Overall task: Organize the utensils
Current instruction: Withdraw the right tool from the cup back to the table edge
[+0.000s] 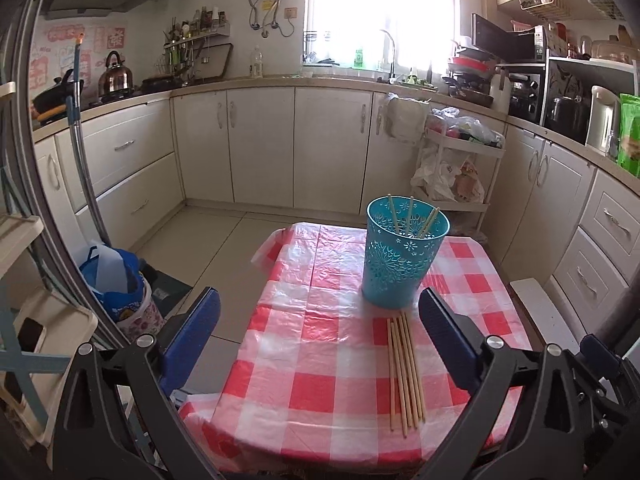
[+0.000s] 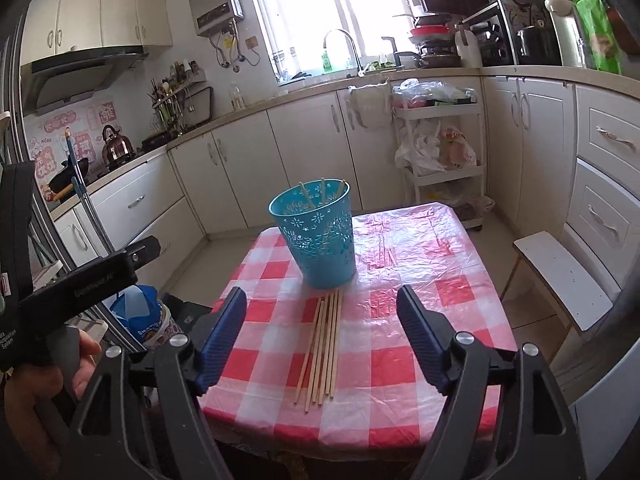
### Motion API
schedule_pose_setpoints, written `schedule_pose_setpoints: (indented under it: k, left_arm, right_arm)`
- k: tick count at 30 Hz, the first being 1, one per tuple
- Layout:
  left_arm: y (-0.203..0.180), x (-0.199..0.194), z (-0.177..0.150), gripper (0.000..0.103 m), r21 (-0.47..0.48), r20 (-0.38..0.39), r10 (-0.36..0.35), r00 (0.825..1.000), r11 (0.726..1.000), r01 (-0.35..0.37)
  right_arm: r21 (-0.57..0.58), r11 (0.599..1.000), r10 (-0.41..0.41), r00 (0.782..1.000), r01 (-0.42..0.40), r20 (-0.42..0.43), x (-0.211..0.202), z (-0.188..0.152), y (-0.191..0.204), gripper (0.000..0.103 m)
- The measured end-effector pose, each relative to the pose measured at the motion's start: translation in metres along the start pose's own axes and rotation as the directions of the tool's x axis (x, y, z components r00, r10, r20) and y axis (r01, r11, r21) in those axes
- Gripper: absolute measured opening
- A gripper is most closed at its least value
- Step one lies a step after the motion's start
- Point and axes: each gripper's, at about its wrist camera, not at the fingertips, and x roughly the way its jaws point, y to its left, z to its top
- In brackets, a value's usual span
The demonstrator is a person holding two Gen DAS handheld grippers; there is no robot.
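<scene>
A teal perforated holder [image 1: 402, 254] stands on the checked table [image 1: 304, 344] with three wooden chopsticks upright inside it. Several loose chopsticks [image 1: 405, 372] lie side by side on the cloth just in front of it. My left gripper [image 1: 320, 300] is open and empty, held above the table's near left part, the loose chopsticks close to its right finger. In the right wrist view the holder [image 2: 318, 238] and the loose chopsticks [image 2: 322, 346] lie between the fingers of my right gripper [image 2: 322, 300], which is open, empty and raised above them.
The table [image 2: 420, 320] has a red and white plastic cloth. A white stool [image 2: 560, 276] stands to its right, a white trolley [image 2: 440, 148] behind. A blue bag [image 1: 116, 276] sits on the floor at left. The left gripper's body [image 2: 80, 280] shows at the left.
</scene>
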Motion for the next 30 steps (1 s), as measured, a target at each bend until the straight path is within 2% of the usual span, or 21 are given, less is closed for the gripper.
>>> schedule_pose_setpoints:
  k: [5, 15, 22, 30]
  left_arm:
    - [0.001, -0.040, -0.007, 0.095, 0.027, 0.023, -0.005, 1.000, 1.000, 0.004]
    - [0.004, -0.078, -0.005, 0.095, 0.024, 0.060, -0.027, 0.998, 0.999, 0.026]
    - [-0.002, -0.084, -0.002, 0.095, 0.035, 0.061, -0.044, 0.997, 0.999, 0.042]
    - [-0.004, -0.067, 0.000, 0.095, 0.040, 0.034, -0.049, 0.998, 0.998, 0.047]
  right_arm:
    - [-0.026, 1.000, 0.017, 0.999, -0.016, 0.037, -0.034, -0.001, 0.011, 0.076]
    - [-0.030, 0.999, 0.024, 0.997, -0.022, 0.068, -0.066, 0.000, 0.017, 0.076]
    - [-0.024, 1.000, 0.021, 0.998, -0.019, 0.064, -0.067, 0.000, 0.014, 0.076]
    - [-0.015, 1.000, 0.017, 0.999, -0.016, 0.050, -0.053, 0.003, 0.013, 0.076]
